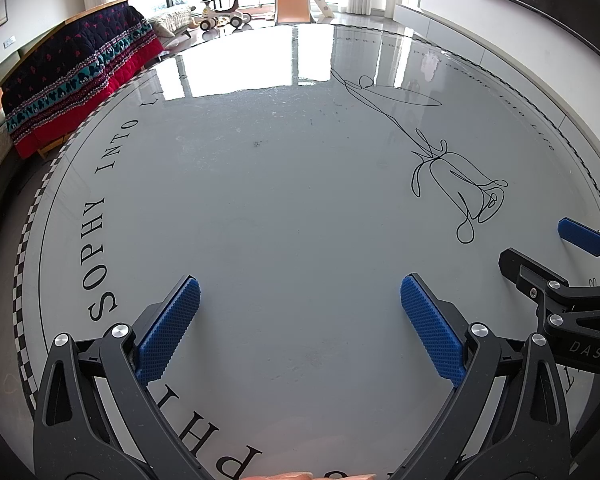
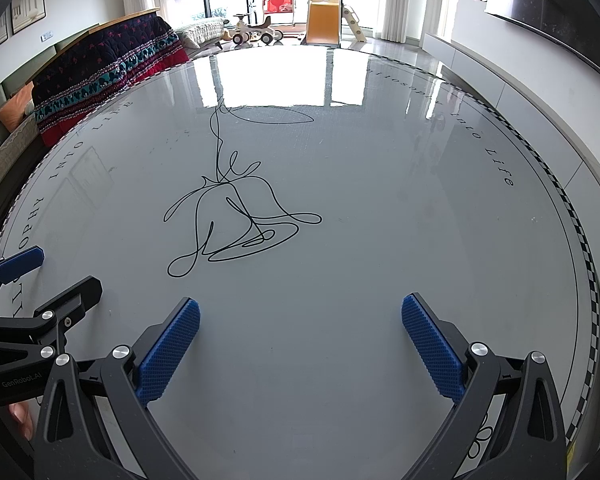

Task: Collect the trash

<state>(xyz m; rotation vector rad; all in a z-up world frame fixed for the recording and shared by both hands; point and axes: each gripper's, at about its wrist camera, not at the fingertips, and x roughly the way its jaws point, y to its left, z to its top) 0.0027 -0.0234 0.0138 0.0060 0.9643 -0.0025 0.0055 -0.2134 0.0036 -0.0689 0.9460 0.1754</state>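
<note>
No trash shows in either view. My left gripper [image 1: 300, 284] hangs open low over a round, glossy grey table [image 1: 280, 200], with nothing between its blue pads [image 1: 168, 332]. My right gripper [image 2: 300, 302] is open too, with only bare tabletop [image 2: 380, 200] between its fingers. The two grippers are side by side: the right gripper [image 1: 534, 242] enters the left wrist view from the right, and the left gripper [image 2: 68, 268] enters the right wrist view from the left. A black line drawing [image 2: 236, 220] is printed on the table ahead of the right gripper.
Black lettering [image 1: 100, 248] and a checkered band [image 2: 580, 240] run around the table's rim. Beyond the far left edge a dark patterned quilt [image 1: 80, 80] lies over a sofa. Ride-on toys [image 2: 256, 34] and a small slide [image 2: 324, 20] stand on the floor behind. A low white cabinet [image 2: 500, 68] lines the right wall.
</note>
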